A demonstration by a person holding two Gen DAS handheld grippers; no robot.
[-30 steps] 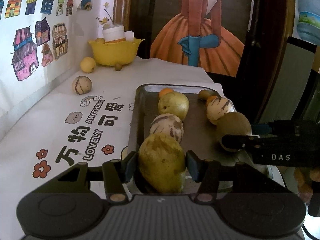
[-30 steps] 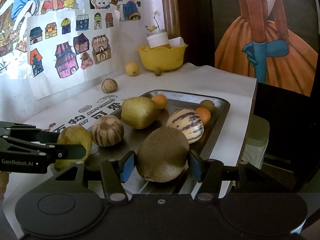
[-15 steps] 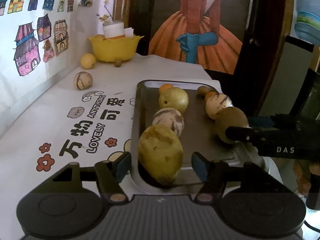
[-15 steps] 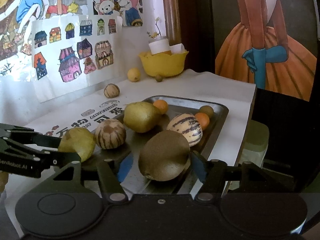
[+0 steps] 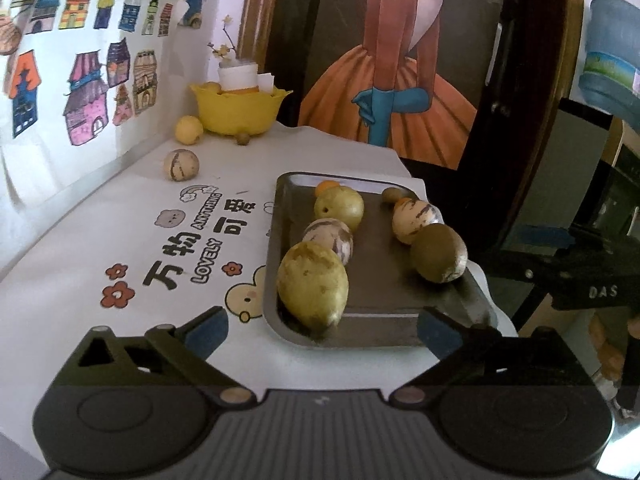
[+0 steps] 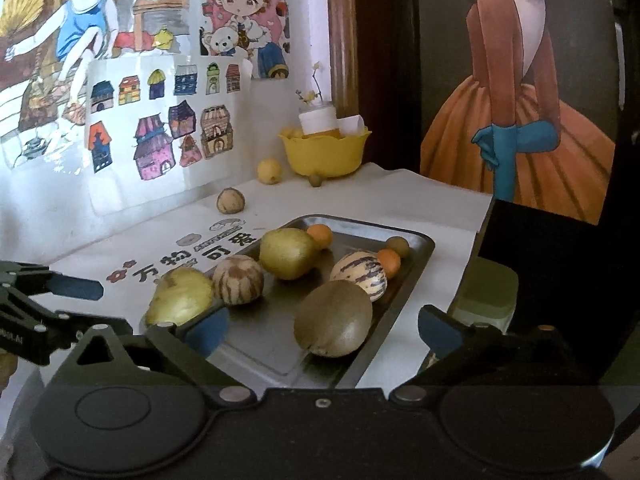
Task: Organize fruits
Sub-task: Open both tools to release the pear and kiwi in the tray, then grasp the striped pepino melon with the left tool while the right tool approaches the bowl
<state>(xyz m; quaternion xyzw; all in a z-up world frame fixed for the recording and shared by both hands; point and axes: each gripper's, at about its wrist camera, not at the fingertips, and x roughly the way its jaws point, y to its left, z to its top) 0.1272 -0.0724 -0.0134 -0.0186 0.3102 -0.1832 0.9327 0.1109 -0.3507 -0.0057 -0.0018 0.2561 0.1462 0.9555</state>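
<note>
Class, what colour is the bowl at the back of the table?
Yellow bowl, with a scalloped rim; clearest in the right wrist view.

Before me, a grey metal tray (image 5: 456, 300) is sitting on the printed white tablecloth (image 5: 100, 240); behind it, a yellow scalloped bowl (image 5: 240, 110) is standing by the wall.
</note>
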